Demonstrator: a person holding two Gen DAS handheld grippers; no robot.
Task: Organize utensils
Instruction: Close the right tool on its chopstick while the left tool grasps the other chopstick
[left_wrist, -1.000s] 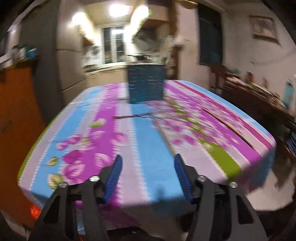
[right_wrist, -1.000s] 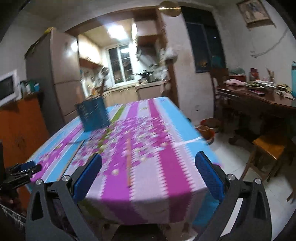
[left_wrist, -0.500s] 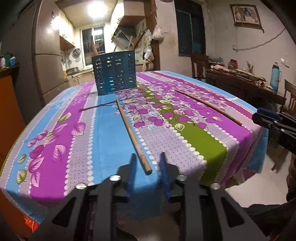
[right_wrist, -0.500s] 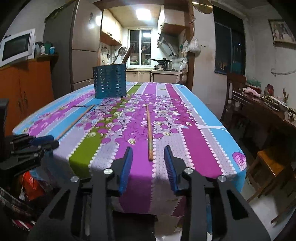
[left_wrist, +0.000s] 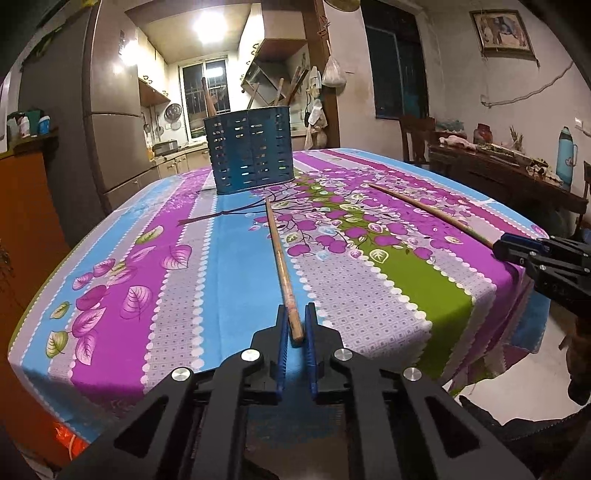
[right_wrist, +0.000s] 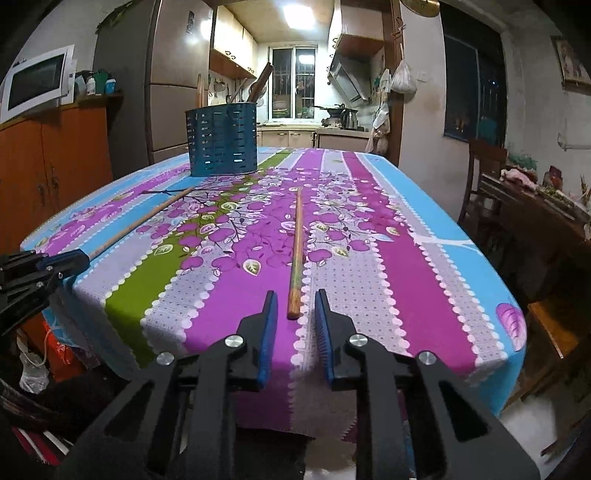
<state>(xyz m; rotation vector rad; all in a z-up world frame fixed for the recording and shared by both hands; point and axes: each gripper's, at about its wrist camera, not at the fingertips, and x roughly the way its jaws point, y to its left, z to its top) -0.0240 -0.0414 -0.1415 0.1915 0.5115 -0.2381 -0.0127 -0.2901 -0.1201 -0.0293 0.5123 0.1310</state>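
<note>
Two long wooden chopsticks lie on the flowered tablecloth, pointing toward a blue perforated utensil holder (left_wrist: 251, 162) (right_wrist: 221, 144) at the far end. My left gripper (left_wrist: 295, 312) is shut on the near end of the left chopstick (left_wrist: 280, 251); from the right wrist view it (right_wrist: 83, 258) shows at the left table edge, clamped on that stick (right_wrist: 147, 218). My right gripper (right_wrist: 295, 295) is closing around the near end of the right chopstick (right_wrist: 297, 240), with its pads still apart from the wood. It also appears as the right gripper (left_wrist: 496, 249) in the left wrist view.
The holder has wooden handles (right_wrist: 260, 83) standing in it. The tablecloth (left_wrist: 184, 258) hangs over the near edge. A dark wooden side table (right_wrist: 535, 210) and a chair (right_wrist: 554, 321) stand to the right, an orange cabinet (right_wrist: 55, 158) to the left.
Both grippers came down to the table's near edge and their jaws narrowed from wide open. The left closed on its chopstick's end; the right narrowed around the other's.
</note>
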